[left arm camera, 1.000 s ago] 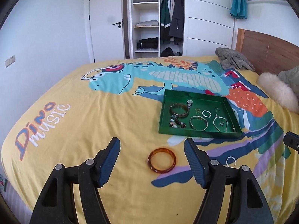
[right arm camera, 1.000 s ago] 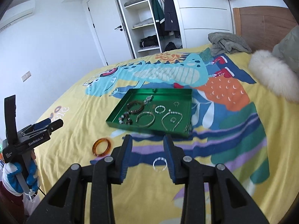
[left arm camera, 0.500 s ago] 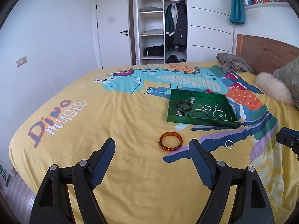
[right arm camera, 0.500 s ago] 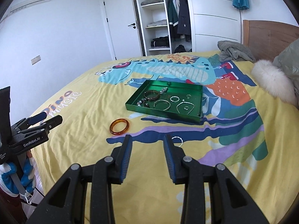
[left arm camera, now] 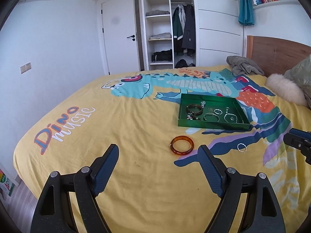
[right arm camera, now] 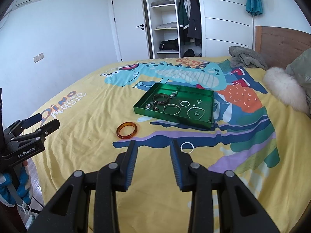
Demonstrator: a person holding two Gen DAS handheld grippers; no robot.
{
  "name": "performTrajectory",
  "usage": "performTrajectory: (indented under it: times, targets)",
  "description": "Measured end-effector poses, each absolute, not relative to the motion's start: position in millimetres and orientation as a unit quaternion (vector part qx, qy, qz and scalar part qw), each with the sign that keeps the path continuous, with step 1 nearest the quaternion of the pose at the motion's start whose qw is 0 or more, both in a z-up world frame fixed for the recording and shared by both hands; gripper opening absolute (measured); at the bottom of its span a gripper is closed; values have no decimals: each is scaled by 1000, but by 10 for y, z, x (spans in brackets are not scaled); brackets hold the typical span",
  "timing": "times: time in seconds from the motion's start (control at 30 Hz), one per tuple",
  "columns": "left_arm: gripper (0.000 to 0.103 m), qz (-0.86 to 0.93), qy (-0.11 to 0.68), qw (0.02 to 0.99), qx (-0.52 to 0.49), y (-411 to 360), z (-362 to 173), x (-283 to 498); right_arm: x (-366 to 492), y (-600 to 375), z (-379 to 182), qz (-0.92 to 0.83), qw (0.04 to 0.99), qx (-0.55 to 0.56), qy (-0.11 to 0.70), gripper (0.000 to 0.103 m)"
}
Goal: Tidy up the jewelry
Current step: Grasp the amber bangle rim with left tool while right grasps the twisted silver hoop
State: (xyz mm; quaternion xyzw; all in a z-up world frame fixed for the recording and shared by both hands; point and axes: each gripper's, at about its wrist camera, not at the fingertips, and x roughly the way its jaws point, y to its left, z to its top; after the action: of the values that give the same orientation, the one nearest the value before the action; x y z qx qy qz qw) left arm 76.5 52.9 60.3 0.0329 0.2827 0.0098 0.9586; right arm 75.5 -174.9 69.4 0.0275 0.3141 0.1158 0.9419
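An amber bangle (left arm camera: pixel 182 145) is lying on the yellow bedspread (left arm camera: pixel 120 128), near the green tray (left arm camera: pixel 211 124). It looks rigid, light and slick; gripping across its rim seems best. Both the left gripper (left arm camera: pixel 157 161) and the right gripper (right arm camera: pixel 152 154) are hovering released, empty.

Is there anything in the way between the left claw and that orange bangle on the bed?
Nothing visible. Only bare yellow bedspread lies between the open left claw and the amber bangle. The way on to the green tray looks clear too; the small silver ring lies off to the side.
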Motion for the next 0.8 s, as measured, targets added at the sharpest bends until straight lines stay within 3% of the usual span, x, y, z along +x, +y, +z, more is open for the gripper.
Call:
performTrajectory:
  times: [0.8]
  targets:
    - [82,-5,325,945,42,486,271,1057,1022,-2157,346,84,940,61,326,33]
